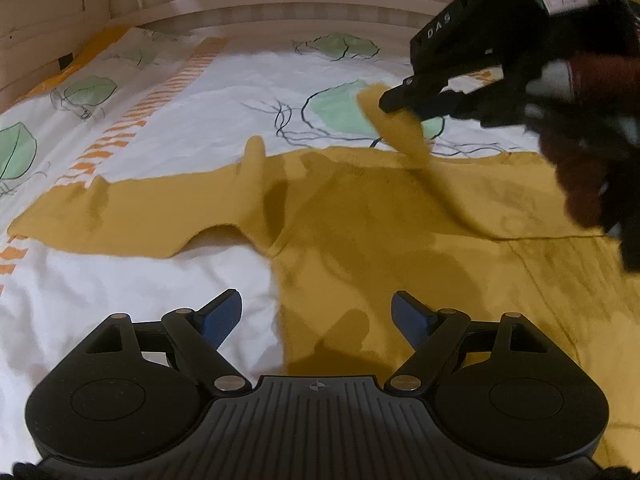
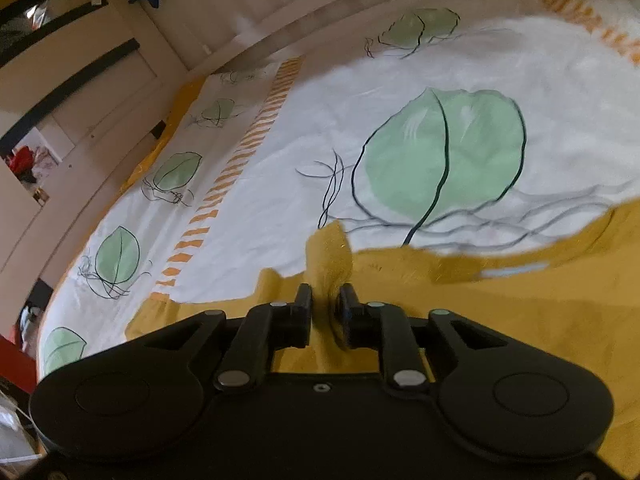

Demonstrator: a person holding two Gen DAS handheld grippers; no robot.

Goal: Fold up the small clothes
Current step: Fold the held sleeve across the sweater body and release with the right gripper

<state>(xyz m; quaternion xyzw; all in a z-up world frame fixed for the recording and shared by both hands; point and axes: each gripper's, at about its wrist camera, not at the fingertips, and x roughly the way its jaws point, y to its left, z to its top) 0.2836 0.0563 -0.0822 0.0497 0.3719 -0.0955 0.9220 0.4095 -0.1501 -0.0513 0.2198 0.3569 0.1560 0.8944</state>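
A mustard-yellow garment (image 1: pixel 380 220) lies spread on the bed, one sleeve (image 1: pixel 120 220) stretched out to the left. My left gripper (image 1: pixel 316 304) hovers open over the garment's left side edge, nothing between its blue pads. My right gripper (image 1: pixel 394 100) is at the upper right, a taut strip of the yellow fabric (image 1: pixel 404 136) rising from the garment to its tips. In the right wrist view the jaws of the right gripper (image 2: pixel 325 292) stand narrowly apart with that fold of the garment (image 2: pixel 330 252) pinched between them and sticking up past the fingertips.
The bed cover (image 1: pixel 192 112) is white with green leaves and orange stripes (image 2: pixel 240 152). A pale wooden bed frame (image 1: pixel 280 4) runs along the far side. A person's dark red sleeve (image 1: pixel 592 160) carries the right gripper. Cupboards (image 2: pixel 80 80) stand at the left.
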